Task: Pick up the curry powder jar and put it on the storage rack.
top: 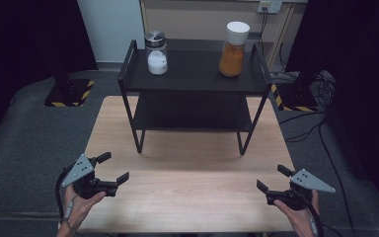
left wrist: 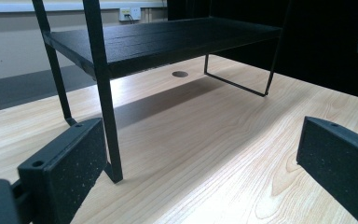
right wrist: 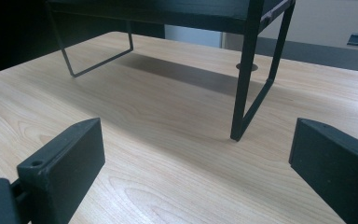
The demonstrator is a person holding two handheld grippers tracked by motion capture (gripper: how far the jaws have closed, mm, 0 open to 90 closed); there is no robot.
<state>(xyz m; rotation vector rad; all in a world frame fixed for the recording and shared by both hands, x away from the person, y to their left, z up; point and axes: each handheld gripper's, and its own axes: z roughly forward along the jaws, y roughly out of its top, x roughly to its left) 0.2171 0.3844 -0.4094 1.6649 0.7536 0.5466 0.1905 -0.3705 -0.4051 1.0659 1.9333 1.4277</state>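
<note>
The left gripper (top: 113, 168) sits low at the near left of the worktop (top: 187, 168), held in the person's left hand (top: 81, 202), its jaws spread wide and holding nothing. The right gripper (top: 271, 178) sits at the near right in the right hand (top: 298, 215), jaws likewise spread and bare. Both point forward and slightly inward, well apart from each other.
</note>
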